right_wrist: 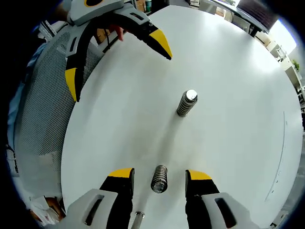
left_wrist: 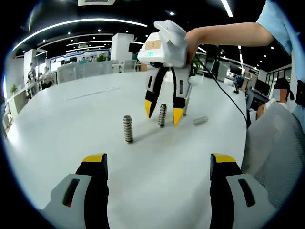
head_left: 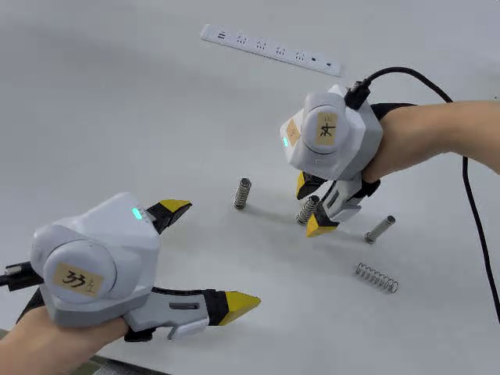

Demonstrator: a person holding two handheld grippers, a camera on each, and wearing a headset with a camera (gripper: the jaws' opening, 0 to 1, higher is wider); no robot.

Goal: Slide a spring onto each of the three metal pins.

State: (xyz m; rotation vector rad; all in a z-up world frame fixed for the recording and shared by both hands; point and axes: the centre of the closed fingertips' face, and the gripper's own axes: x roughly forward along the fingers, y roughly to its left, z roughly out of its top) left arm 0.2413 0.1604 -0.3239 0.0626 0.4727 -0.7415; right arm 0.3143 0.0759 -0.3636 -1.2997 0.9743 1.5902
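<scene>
Across the white workbench (head_left: 117, 117), saw a power strip (head_left: 269, 48) lying at the upper middle of the head view. Found the left gripper (head_left: 212, 254) at the lower left, held in a hand, with its jaws spread wide and nothing between them. Found the right gripper (head_left: 310, 208) at the centre right, pointed down at the table. Noted its jaws parted, one on each side of the second pin (head_left: 307, 211), with a gap left on both sides in the right gripper view. Saw a spring already wound around this pin. Saw the first pin (head_left: 243, 193) standing upright just left of it, also wearing a spring. Spotted the bare pin (head_left: 380, 229) lying on its side to the right of the right gripper, and the loose spring (head_left: 376, 277) lying flat below that, near but apart.
</scene>
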